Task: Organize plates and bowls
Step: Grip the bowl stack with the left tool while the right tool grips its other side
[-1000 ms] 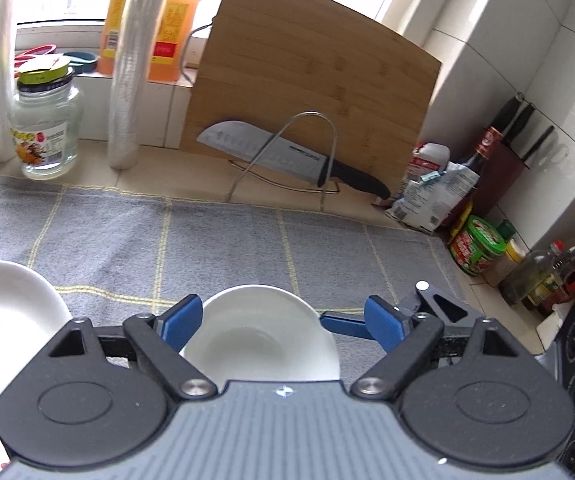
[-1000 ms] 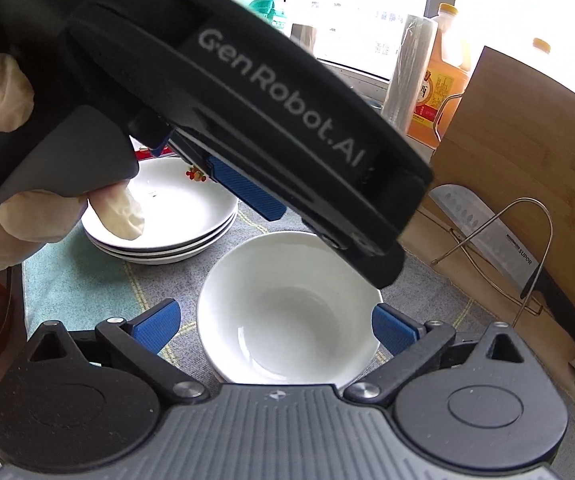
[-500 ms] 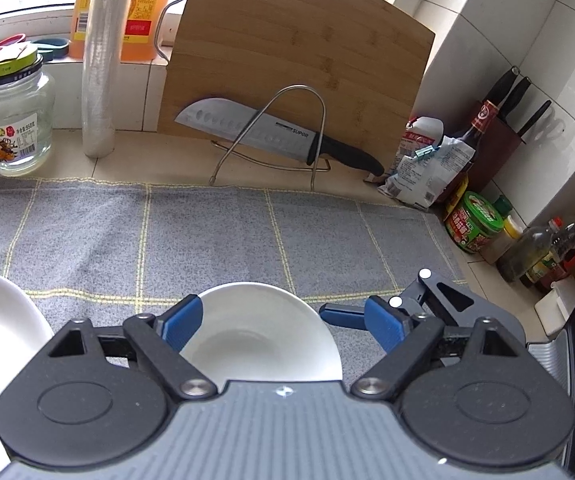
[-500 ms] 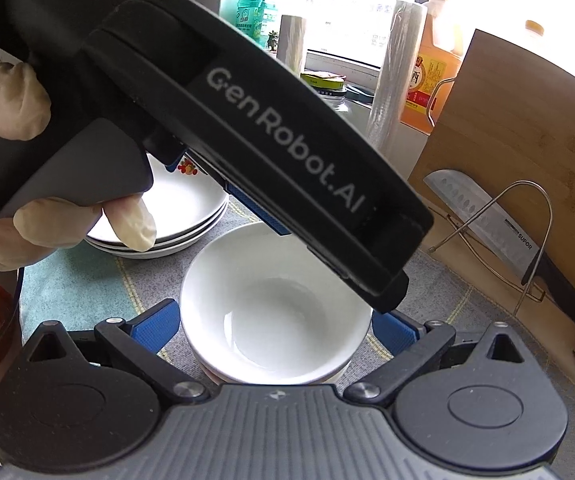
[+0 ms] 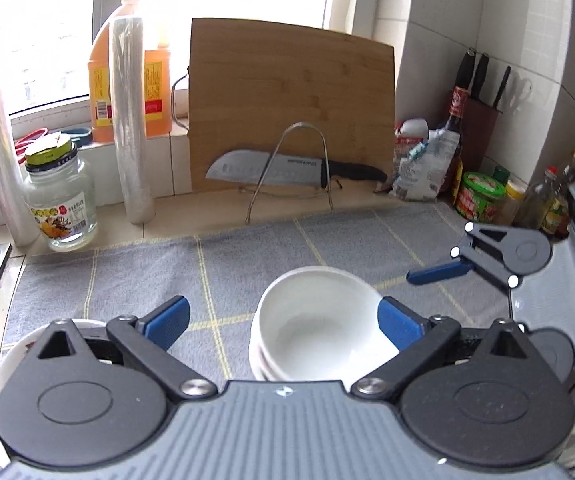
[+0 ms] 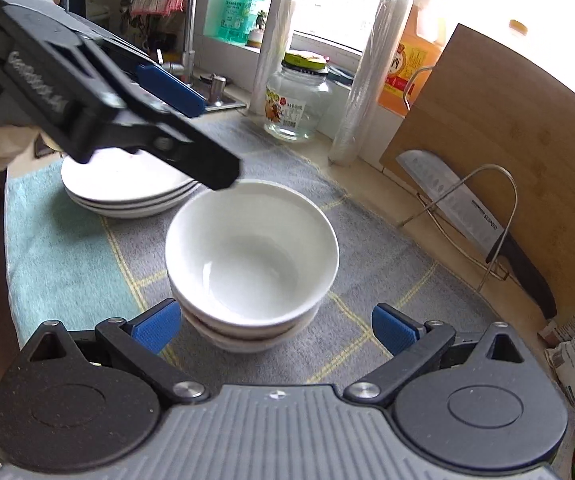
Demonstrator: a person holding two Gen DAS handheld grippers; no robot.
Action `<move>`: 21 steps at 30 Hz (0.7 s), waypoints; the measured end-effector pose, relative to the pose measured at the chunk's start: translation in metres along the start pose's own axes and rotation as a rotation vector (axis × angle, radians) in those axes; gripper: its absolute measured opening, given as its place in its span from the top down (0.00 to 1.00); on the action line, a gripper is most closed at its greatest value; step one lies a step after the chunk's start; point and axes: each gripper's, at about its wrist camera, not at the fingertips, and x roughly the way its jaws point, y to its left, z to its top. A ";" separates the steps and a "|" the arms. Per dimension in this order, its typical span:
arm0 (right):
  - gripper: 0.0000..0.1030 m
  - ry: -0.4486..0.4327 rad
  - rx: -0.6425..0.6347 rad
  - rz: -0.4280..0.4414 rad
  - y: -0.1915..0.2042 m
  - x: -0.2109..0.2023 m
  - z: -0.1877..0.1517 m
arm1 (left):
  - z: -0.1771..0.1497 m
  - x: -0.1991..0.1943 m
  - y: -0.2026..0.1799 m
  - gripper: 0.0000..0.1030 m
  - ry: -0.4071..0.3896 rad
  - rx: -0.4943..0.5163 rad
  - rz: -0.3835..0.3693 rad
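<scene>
Glossy white stacked bowls (image 6: 251, 264) are sitting on the woven grey mat (image 6: 367, 248); left gripper (image 5: 283, 320) and right gripper (image 6: 275, 326) are gaping wide, empty, with bare mat lying beyond the rims.

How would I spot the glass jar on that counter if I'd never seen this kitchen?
Start at the bamboo cutting board leaning under the window, then look left past the tall roll of plastic wrap. The glass jar stands between two such rolls: squat, clear, with a yellow-green lid and a printed label.

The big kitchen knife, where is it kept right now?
The knife rests across a wire rack against the wooden cutting board, behind the grey mat and the stacked bowls.
</scene>
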 end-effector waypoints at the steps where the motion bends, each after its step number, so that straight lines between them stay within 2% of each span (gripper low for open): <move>1: 0.00 0.023 0.002 -0.007 0.001 0.003 -0.004 | -0.007 -0.001 0.002 0.03 0.021 0.019 -0.004; 4: 0.00 0.098 0.034 0.000 0.002 0.018 -0.016 | -0.027 0.002 0.006 0.03 0.091 0.055 -0.026; 9: 0.00 0.166 0.082 0.043 0.004 0.045 -0.025 | -0.052 0.022 0.001 0.03 0.179 0.083 -0.041; 16: 0.00 0.180 0.026 0.109 0.004 0.063 -0.029 | -0.068 0.046 -0.014 0.04 0.249 0.102 -0.036; 21: 0.00 0.149 0.021 0.215 -0.012 0.068 -0.036 | -0.071 0.065 -0.016 0.06 0.311 0.100 -0.002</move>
